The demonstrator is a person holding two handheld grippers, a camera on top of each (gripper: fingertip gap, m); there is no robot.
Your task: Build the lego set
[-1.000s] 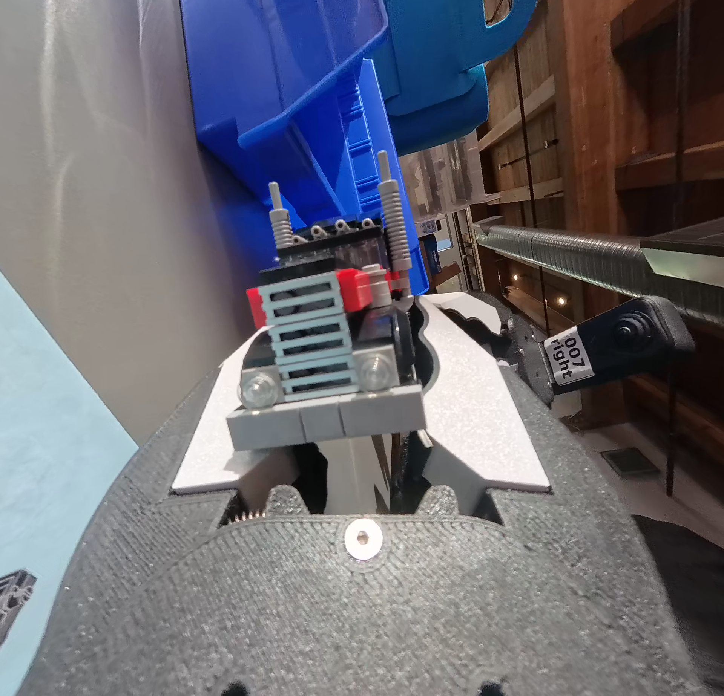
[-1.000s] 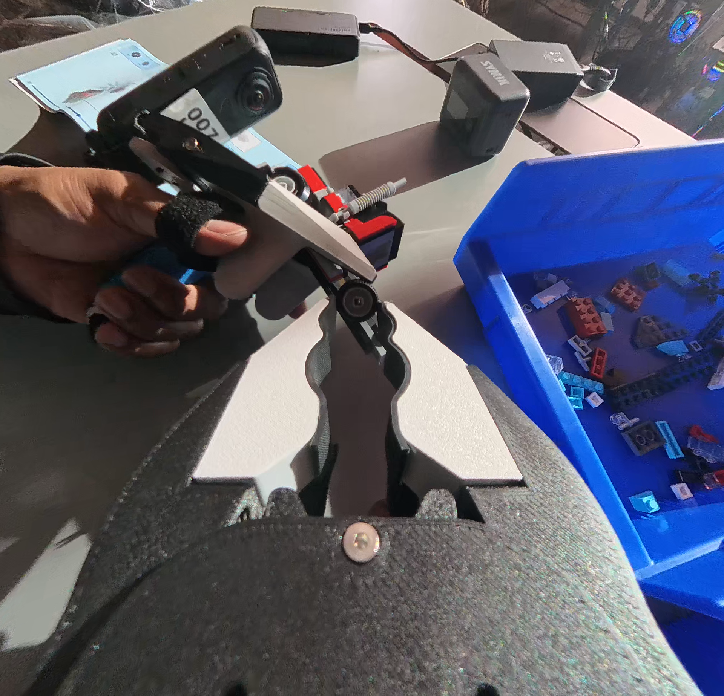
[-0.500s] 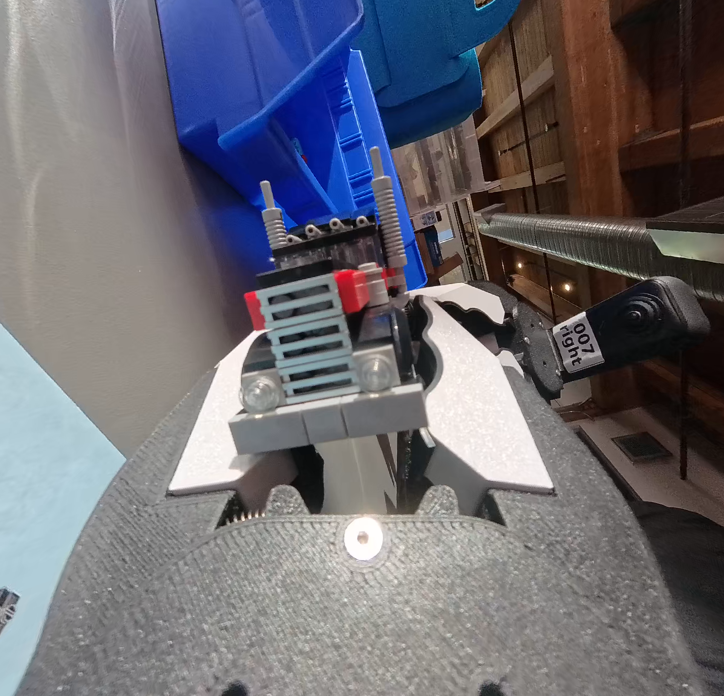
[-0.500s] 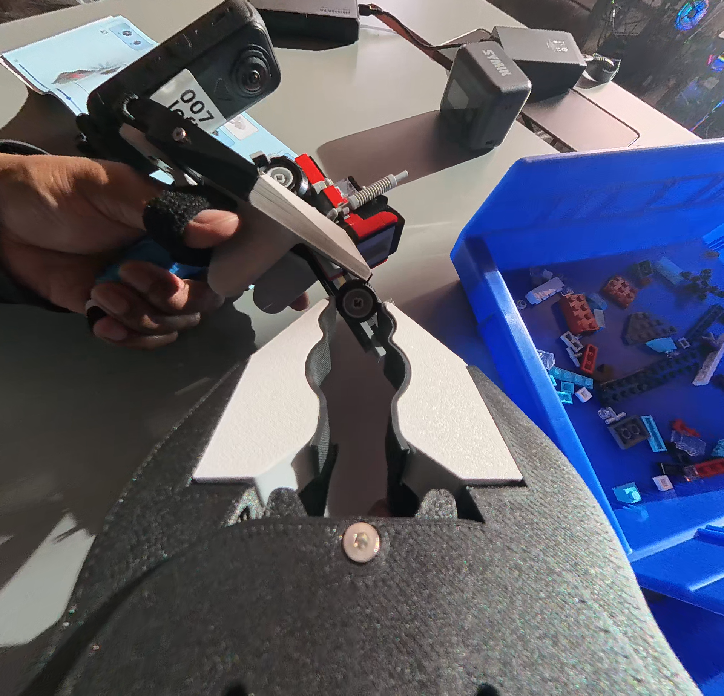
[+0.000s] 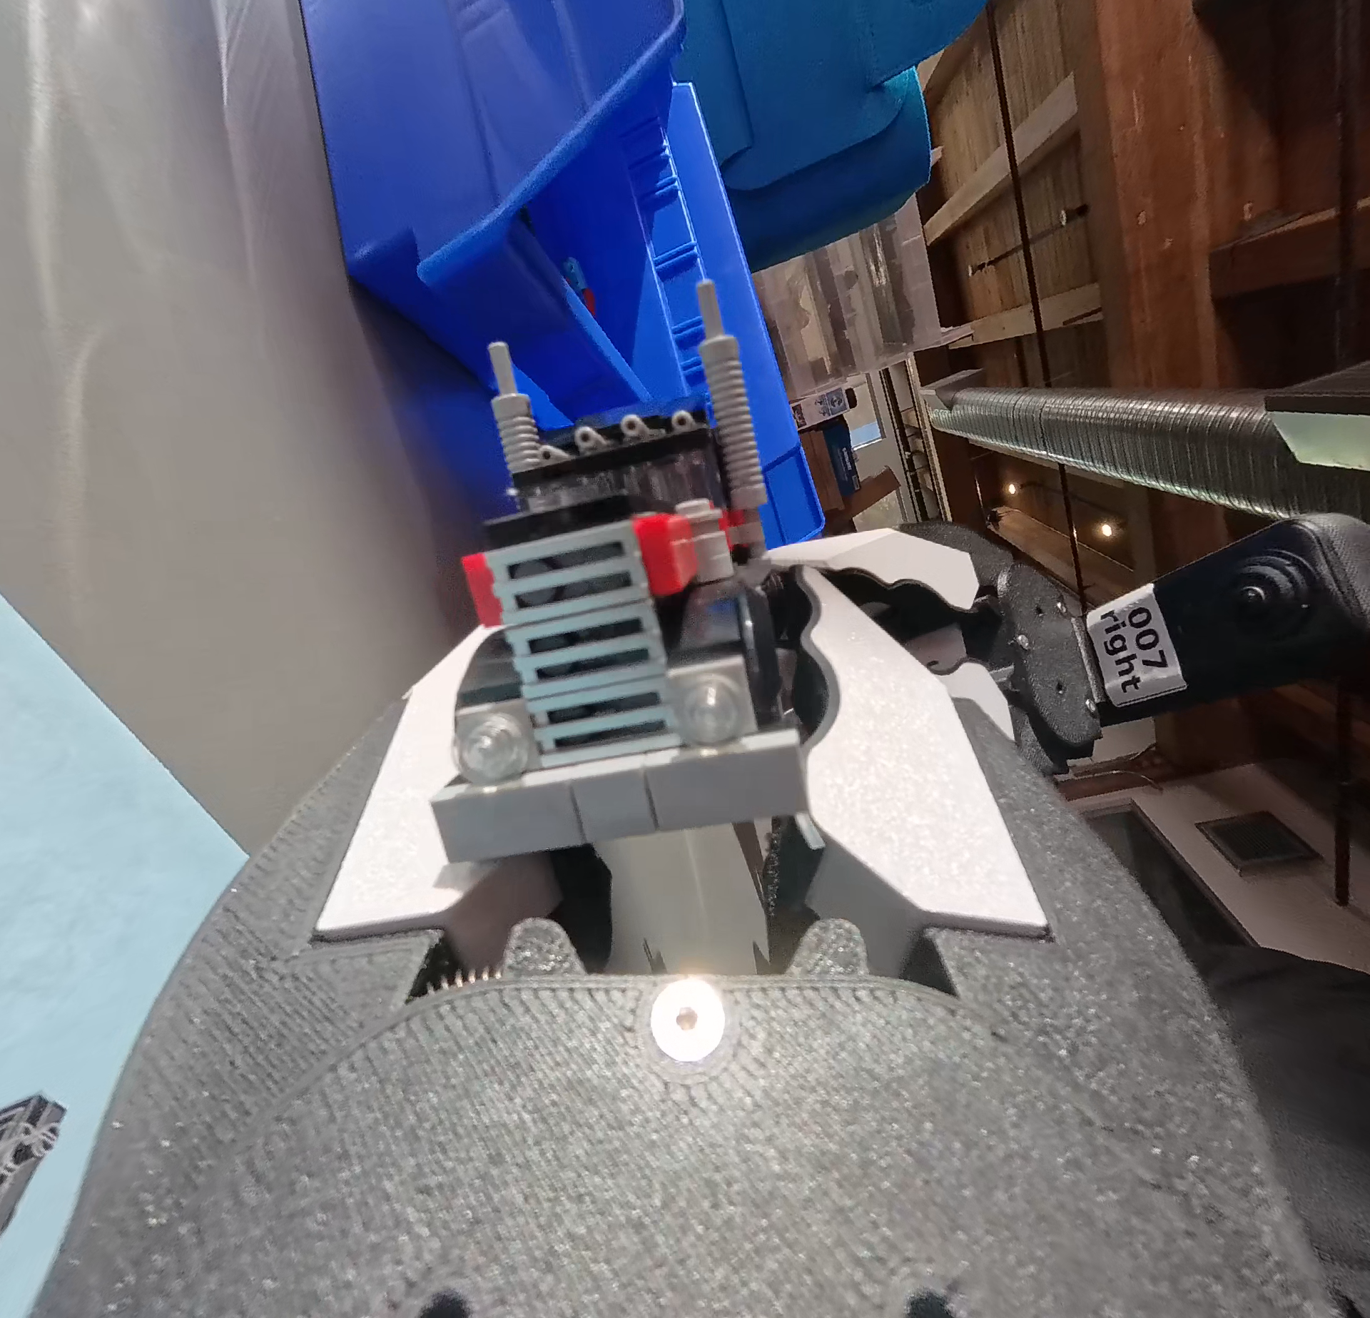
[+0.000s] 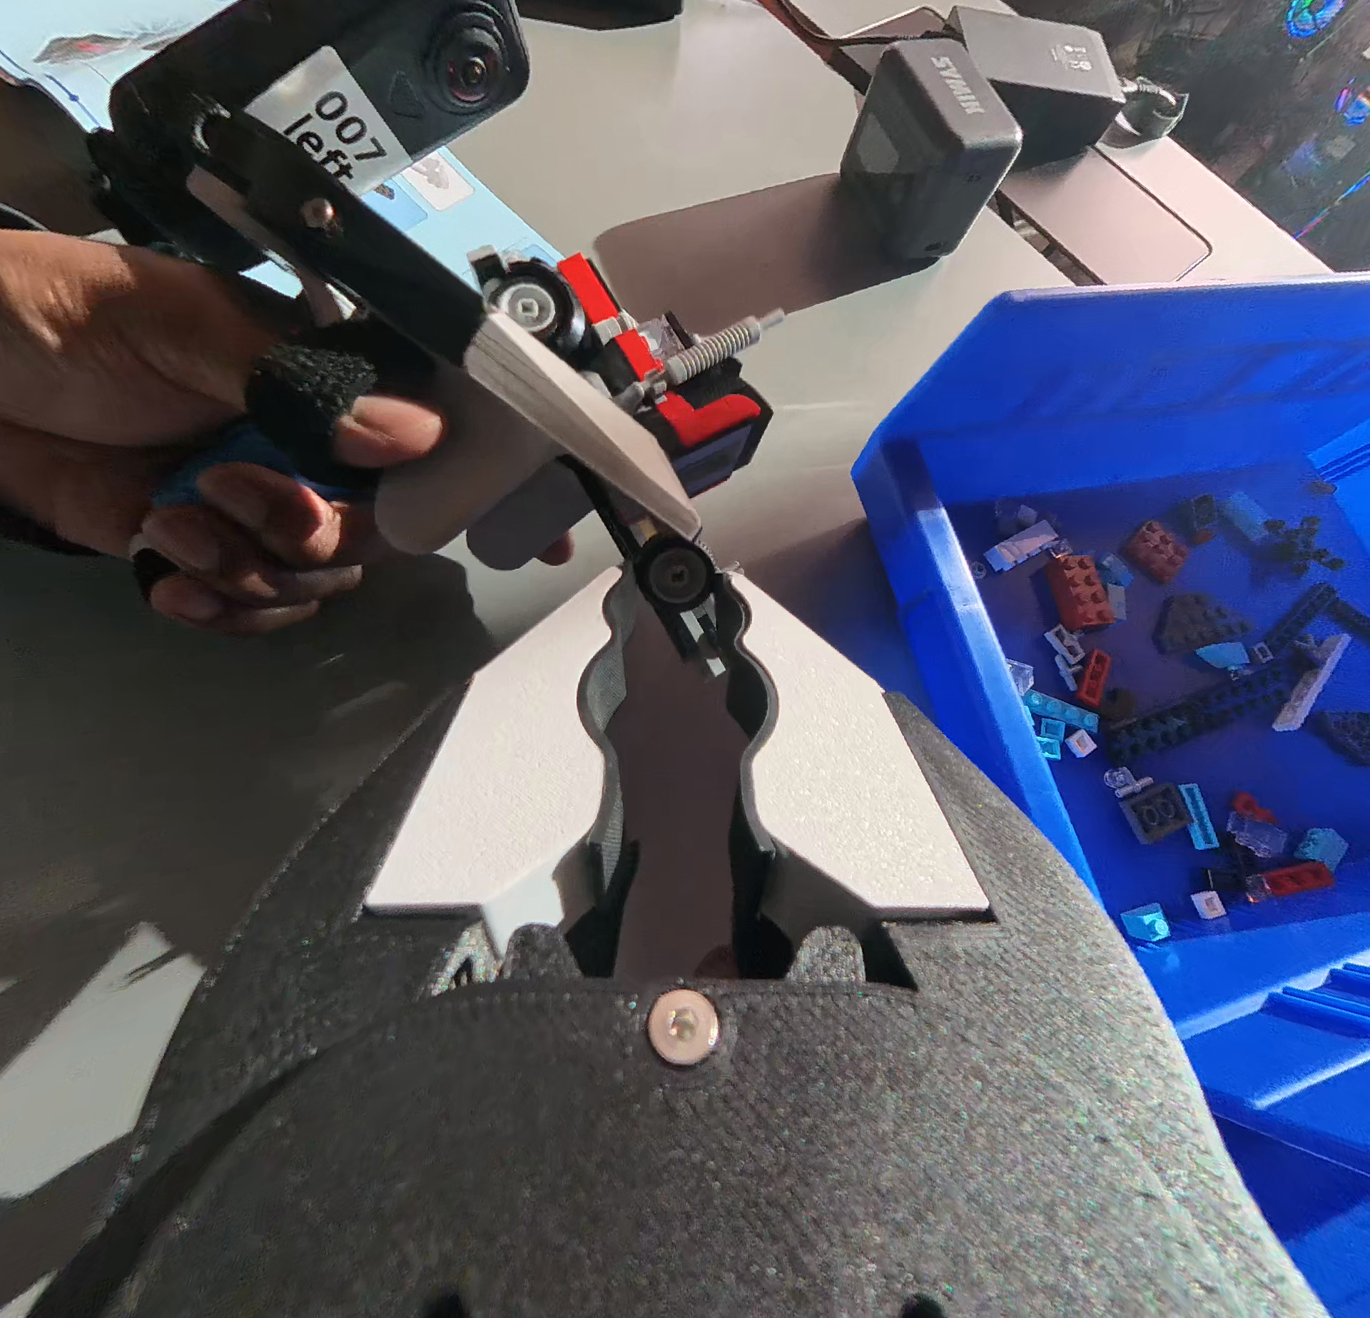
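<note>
Since 1 second ago, both views have shifted only slightly: my left gripper (image 6: 671, 519) has tipped a little, and the lego truck (image 5: 623, 637) sits marginally higher in the left wrist view. I have the truck clamped between the left gripper's (image 5: 630, 689) 2 white fingers, held off the grey table (image 6: 726, 170), its grey grille and bumper facing the left wrist camera and its 2 grey exhaust stacks pointing away. From the right wrist view, a hand (image 6: 148, 422) grips the left gripper's handle, and the truck's (image 6: 660, 385) red cab and a front wheel show above the finger. My right gripper (image 6: 678, 600) is nearly closed on a black rear wheel assembly (image 6: 678, 578) at the truck's back end, pinched at the fingertips. I see the blue bin (image 6: 934, 585) at the table's right side, holding loose bricks (image 6: 1186, 704) in red, light blue, black and grey. Near the far edge lie 2 black boxes (image 6: 1038, 81) and a small camera block (image 6: 927, 148); light blue instruction sheets (image 6: 445, 192) lie behind the left gripper.
</note>
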